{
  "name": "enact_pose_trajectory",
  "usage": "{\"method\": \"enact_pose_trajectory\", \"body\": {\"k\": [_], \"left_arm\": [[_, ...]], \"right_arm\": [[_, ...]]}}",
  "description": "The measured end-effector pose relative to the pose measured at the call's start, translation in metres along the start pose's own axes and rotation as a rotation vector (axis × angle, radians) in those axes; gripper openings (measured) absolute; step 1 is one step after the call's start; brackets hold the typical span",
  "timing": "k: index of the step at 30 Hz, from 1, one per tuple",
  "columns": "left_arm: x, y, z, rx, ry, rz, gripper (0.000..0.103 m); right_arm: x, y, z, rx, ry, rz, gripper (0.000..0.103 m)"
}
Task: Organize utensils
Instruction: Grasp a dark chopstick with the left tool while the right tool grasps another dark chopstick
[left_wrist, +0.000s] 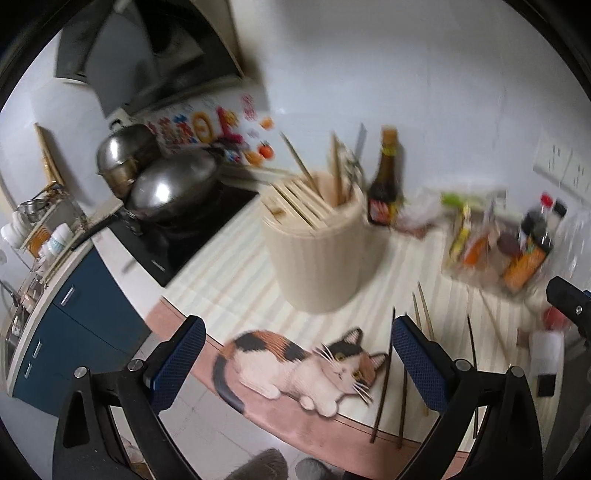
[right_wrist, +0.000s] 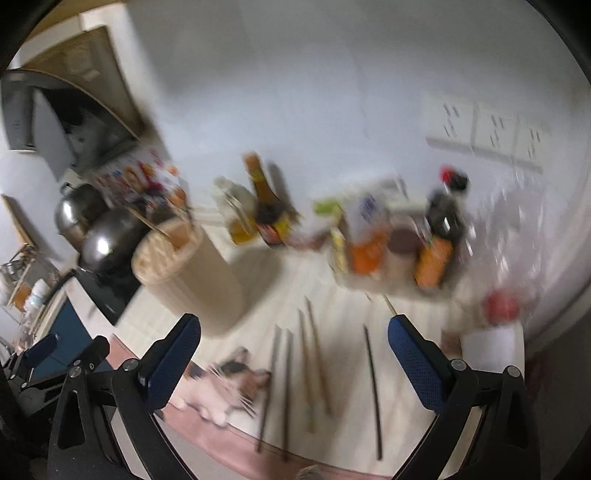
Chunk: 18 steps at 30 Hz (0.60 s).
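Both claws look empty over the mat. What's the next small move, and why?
Probably lower the right claw onto the pale chopsticks lying loose on the striped mat and close on them. Both claws are open and empty, and the utensil holder already has some sticks standing in it.

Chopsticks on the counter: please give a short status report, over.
Left gripper open, empty. Right gripper open, empty. Loose chopsticks lying flat on mat, not yet in holder. Nothing blocking them.
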<state>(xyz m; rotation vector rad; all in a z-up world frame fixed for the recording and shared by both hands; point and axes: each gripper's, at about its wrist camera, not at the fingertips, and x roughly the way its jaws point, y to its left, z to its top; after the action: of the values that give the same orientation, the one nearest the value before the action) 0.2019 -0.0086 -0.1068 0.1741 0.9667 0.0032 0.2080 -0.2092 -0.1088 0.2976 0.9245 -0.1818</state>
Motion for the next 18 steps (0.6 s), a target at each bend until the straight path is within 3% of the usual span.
{"method": "enact_pose_trajectory", "body": {"k": [1, 3, 11, 14, 17, 18], "left_arm": [[0.008, -0.007, -0.004, 0.009, 0.018, 0.002, 0.103], [0.038, -0.026, -0.012, 0.035, 0.094, -0.002, 0.103], [0.155, -0.07, -0.048, 0.062, 0.398, -0.059, 0.098], [0.186, -0.088, -0.055, 0.099, 0.463, -0.062, 0.073], [0.209, -0.106, -0.058, 0.143, 0.503, -0.066, 0.069], [0.213, -0.111, -0.059, 0.16, 0.507, -0.064, 0.062]], "right_arm": [[0.015, -0.013, -0.004, 0.013, 0.049, -0.022, 0.074], [0.042, -0.034, -0.011, 0.037, 0.133, -0.019, 0.063], [0.151, -0.088, -0.044, 0.002, 0.414, -0.059, 0.059], [0.179, -0.1, -0.05, -0.01, 0.482, -0.066, 0.059], [0.202, -0.108, -0.051, -0.018, 0.533, -0.062, 0.055], [0.209, -0.109, -0.052, -0.023, 0.55, -0.062, 0.054]]}}
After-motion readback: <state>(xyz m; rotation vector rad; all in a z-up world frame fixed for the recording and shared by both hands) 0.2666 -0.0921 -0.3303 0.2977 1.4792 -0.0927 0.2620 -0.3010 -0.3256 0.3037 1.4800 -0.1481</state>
